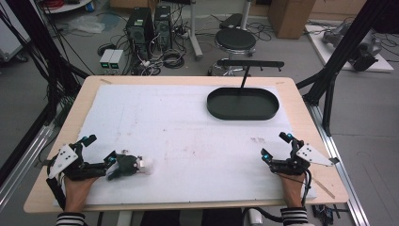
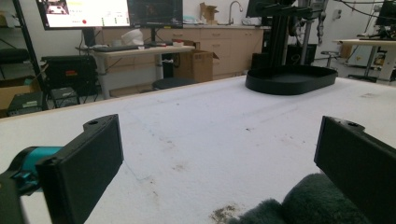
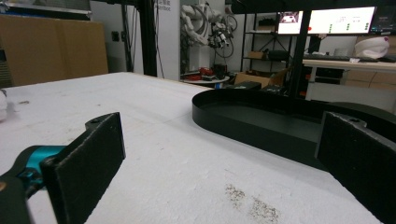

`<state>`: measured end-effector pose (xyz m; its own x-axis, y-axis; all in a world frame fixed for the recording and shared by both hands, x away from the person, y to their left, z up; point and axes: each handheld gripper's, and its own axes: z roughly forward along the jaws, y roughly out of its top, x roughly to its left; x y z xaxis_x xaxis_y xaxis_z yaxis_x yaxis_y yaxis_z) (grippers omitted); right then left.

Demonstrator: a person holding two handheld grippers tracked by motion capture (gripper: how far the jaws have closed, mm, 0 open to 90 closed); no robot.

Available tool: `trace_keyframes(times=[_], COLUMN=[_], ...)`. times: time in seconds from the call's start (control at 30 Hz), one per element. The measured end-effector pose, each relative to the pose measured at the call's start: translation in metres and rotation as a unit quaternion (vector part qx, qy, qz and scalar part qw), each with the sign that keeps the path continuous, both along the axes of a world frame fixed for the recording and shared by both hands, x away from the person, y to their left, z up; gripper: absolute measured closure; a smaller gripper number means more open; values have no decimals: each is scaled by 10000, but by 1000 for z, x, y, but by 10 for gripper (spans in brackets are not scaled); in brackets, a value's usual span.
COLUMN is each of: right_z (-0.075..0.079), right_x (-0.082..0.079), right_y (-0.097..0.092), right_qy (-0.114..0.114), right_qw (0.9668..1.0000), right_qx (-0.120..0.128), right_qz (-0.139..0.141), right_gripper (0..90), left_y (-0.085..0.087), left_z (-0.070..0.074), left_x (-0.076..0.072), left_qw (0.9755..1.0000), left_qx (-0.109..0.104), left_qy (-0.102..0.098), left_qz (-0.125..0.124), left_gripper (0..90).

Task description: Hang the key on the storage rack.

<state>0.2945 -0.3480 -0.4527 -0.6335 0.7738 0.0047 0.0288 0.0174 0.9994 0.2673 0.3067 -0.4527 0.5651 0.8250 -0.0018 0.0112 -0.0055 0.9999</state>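
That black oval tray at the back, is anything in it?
Empty: the black oval tray shows a bare dark floor from above and in the right gripper view.

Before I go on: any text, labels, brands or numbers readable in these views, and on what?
No text can be read.
Monitor behind the table, left gripper view: coloured blocks and lines, too blurred to read.
Monitors in the right gripper view: rows of marks, too small to read.
Black tray, left gripper, right gripper: no markings that I can make out.
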Motion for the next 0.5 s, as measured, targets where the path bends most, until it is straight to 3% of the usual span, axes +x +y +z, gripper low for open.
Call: trace_keyframes(times=[0.5], right_z=[0], right_x=[0], right_y=[0], right_qy=[2], right_qw=[10000], right_qx=[3], right_qz=[-9], right_gripper=[6], left_y=[1], left_z=[0], left_x=[0], left_qw=[10000], left_qx=[-70], left_qy=[8], left_qz=[-10], left_gripper=[17])
